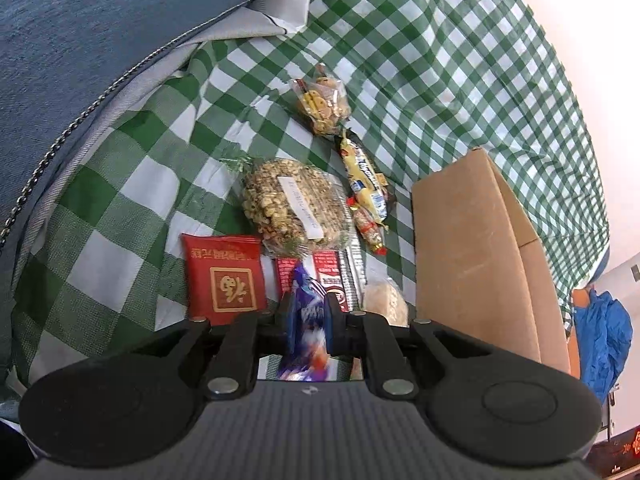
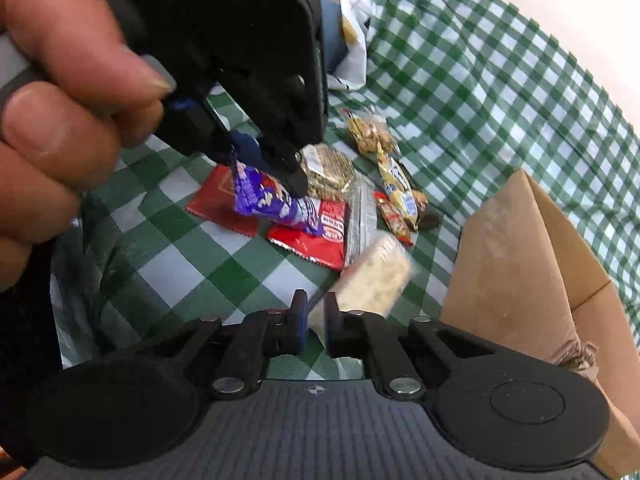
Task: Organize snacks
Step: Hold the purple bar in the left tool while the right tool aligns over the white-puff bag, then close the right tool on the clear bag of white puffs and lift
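Observation:
My left gripper (image 1: 307,314) is shut on a purple snack packet (image 1: 306,320) and holds it above the checked cloth; both show in the right wrist view, gripper (image 2: 276,164), packet (image 2: 272,202). My right gripper (image 2: 314,320) is shut on the corner of a pale rice-cracker pack (image 2: 370,278), lifted and blurred. Below lie a red square packet (image 1: 226,278), a red wafer bar (image 2: 316,236), a round grain cake (image 1: 294,202), a yellow candy bar (image 1: 364,178) and a clear bag of cookies (image 1: 324,104).
An open cardboard box (image 1: 472,256) stands to the right of the snacks; it also shows in the right wrist view (image 2: 532,264). A green checked cloth (image 1: 440,60) covers the surface. A blue cushion (image 1: 80,40) lies at the left. A person's hand (image 2: 60,92) holds the left gripper.

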Motion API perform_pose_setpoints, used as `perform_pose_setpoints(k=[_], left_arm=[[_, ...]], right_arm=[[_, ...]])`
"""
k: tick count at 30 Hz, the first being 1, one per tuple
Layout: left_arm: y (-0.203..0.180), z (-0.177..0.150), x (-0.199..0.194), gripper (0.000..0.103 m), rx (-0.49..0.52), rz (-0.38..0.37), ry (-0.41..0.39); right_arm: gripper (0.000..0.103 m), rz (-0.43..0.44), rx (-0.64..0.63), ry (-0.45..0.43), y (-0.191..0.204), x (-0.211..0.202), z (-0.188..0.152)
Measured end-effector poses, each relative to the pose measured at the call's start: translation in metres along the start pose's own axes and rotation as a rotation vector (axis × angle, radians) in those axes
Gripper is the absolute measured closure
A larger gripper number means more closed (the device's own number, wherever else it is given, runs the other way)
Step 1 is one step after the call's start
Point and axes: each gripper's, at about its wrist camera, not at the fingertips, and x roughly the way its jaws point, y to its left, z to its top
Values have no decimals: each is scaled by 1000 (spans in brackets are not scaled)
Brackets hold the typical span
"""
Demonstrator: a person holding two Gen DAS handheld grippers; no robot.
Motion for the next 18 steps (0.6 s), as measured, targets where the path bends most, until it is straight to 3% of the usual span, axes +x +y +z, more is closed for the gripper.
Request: perform_pose_setpoints(k=[1, 3, 6, 11, 13, 18], left_arm=[[1, 0, 0, 86, -2, 3, 1], [0, 0, 1, 84, 8, 10, 4], [-5, -2, 2, 75, 44, 17, 13], [-12, -8, 3, 67, 109, 28, 32], [-14, -10, 4, 59, 131, 30, 44], [-21, -18, 12, 53, 192, 64, 87]], right_arm=[[44, -12, 22, -8, -3, 0, 1], [22, -8, 89, -12, -11, 3, 2], [22, 45, 187, 22, -23, 12, 3], [17, 31, 287, 78, -37, 36, 1], [17, 32, 329, 95, -44, 43, -1], [17, 33, 338, 118, -44, 53, -4]])
